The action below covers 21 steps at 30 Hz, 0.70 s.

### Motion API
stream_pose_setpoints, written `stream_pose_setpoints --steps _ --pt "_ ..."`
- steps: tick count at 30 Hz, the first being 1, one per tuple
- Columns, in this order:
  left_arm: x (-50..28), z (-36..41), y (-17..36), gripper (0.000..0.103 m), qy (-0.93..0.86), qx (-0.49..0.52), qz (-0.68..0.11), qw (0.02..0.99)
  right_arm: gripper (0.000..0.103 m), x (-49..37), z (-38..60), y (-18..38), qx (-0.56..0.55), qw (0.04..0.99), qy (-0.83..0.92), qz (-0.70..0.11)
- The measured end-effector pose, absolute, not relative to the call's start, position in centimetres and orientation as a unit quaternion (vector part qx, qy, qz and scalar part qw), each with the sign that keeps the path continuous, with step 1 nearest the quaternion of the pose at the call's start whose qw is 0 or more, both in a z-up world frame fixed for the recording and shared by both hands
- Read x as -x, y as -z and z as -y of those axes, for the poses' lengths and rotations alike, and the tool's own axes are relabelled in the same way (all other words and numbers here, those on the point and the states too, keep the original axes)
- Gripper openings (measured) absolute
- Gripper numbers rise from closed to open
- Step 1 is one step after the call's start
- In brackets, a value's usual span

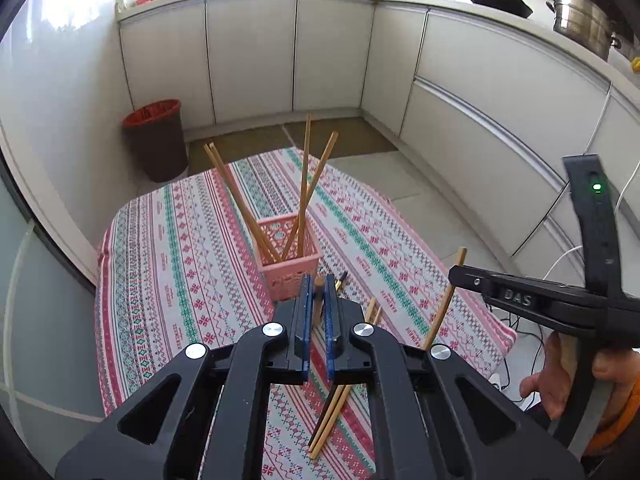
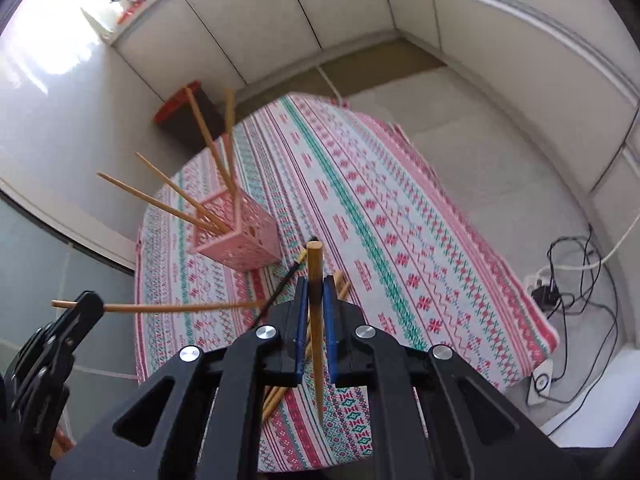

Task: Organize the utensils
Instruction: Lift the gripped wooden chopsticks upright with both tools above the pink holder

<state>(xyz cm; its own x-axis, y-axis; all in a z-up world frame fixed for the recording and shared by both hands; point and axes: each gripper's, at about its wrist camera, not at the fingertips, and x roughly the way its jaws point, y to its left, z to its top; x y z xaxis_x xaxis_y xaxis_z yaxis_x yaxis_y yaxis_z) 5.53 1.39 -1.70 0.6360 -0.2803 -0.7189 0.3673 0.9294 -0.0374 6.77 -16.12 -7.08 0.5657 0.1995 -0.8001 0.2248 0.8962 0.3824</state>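
Two grippers, each clamped on one chopstick. Left gripper (image 1: 319,284): jaws narrow, pads pinching a chopstick (image 1: 319,294) seen nearly end-on; from the right wrist view that same stick (image 2: 180,307) runs sideways out of the left jaws, gripped near one end, long part unsupported. Right gripper (image 2: 316,286): jaws narrow, holding a chopstick (image 2: 316,320) along the line of the fingers, butt end sticking out ahead of the tips, thin end trailing back beneath the jaws.

Pink holder (image 1: 288,256) stands on the table (image 1: 168,264) just ahead of the left jaws; ahead and left of the right jaws. Four sticks lean in it already, splayed. More loose chopsticks (image 1: 330,416) lie on the cloth below and behind the left jaws, one dark stick (image 2: 280,288) among them.

Handling, as a judgement: light, stiff, smooth wood, round and tapered, so apt to pivot or slide between flat pads. Best hold is near the thick end or mid-length, square across the pads. Holder looks light; a stick catching its rim could tip it.
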Motion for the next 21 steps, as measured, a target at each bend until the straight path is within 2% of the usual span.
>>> stream_pose_setpoints --steps 9,18,21 --pt "-5.9 -2.2 -1.9 0.005 0.183 -0.027 -0.349 0.919 0.008 -5.3 17.4 -2.4 -0.231 0.911 -0.002 -0.341" --pt "-5.3 -4.6 -7.6 0.005 0.175 0.015 -0.287 0.942 0.008 -6.5 18.3 -7.8 -0.270 0.918 -0.048 -0.287" --pt "-5.7 -4.8 -7.8 0.005 0.179 0.019 -0.289 0.940 0.008 -6.8 18.2 -9.0 -0.273 0.921 -0.062 -0.272"
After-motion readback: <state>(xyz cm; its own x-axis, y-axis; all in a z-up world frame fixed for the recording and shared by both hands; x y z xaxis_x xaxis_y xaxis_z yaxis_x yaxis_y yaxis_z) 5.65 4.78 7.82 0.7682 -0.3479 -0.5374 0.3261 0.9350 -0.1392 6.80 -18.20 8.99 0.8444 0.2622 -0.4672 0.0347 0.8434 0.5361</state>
